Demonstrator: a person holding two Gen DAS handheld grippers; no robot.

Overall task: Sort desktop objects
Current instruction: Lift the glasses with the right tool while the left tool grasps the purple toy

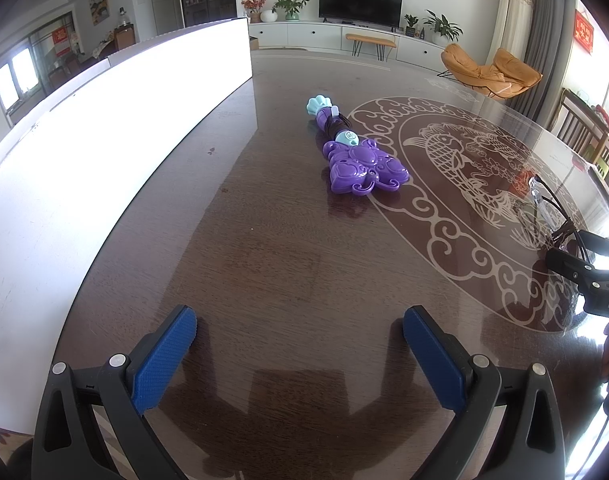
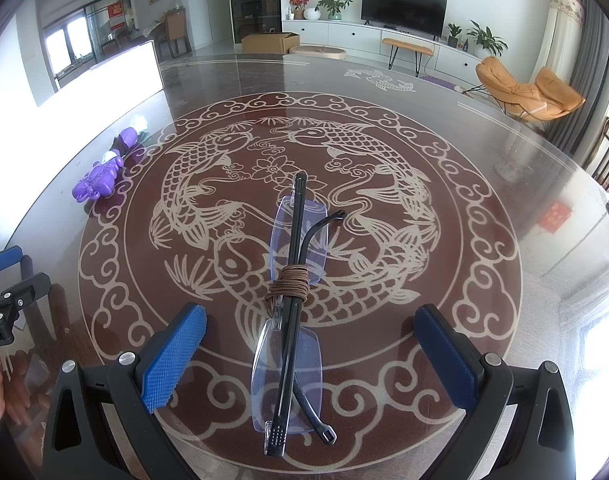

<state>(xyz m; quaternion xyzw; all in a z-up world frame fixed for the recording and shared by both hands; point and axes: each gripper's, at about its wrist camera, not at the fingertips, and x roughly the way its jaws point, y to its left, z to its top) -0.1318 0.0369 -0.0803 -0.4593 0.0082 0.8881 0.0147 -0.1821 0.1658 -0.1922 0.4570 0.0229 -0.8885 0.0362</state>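
Note:
A purple and teal toy wand [image 1: 350, 151] lies on the dark round table [image 1: 264, 260], well ahead of my left gripper [image 1: 300, 330], which is open and empty. It also shows at the far left in the right wrist view [image 2: 104, 172]. A folded pair of rimless glasses [image 2: 292, 308] with black arms, bound by a brown cord, lies on the fish pattern. My right gripper [image 2: 310, 328] is open with its blue pads either side of the near lens, not touching. The glasses [image 1: 552, 208] and the right gripper [image 1: 584, 268] show at the right edge of the left wrist view.
A bright white box [image 1: 104, 152] stands along the table's left side, also seen in the right wrist view [image 2: 84, 88]. The table carries a pale fish and cloud inlay [image 2: 304, 200]. Wooden chairs [image 1: 584, 132] stand beyond the right rim.

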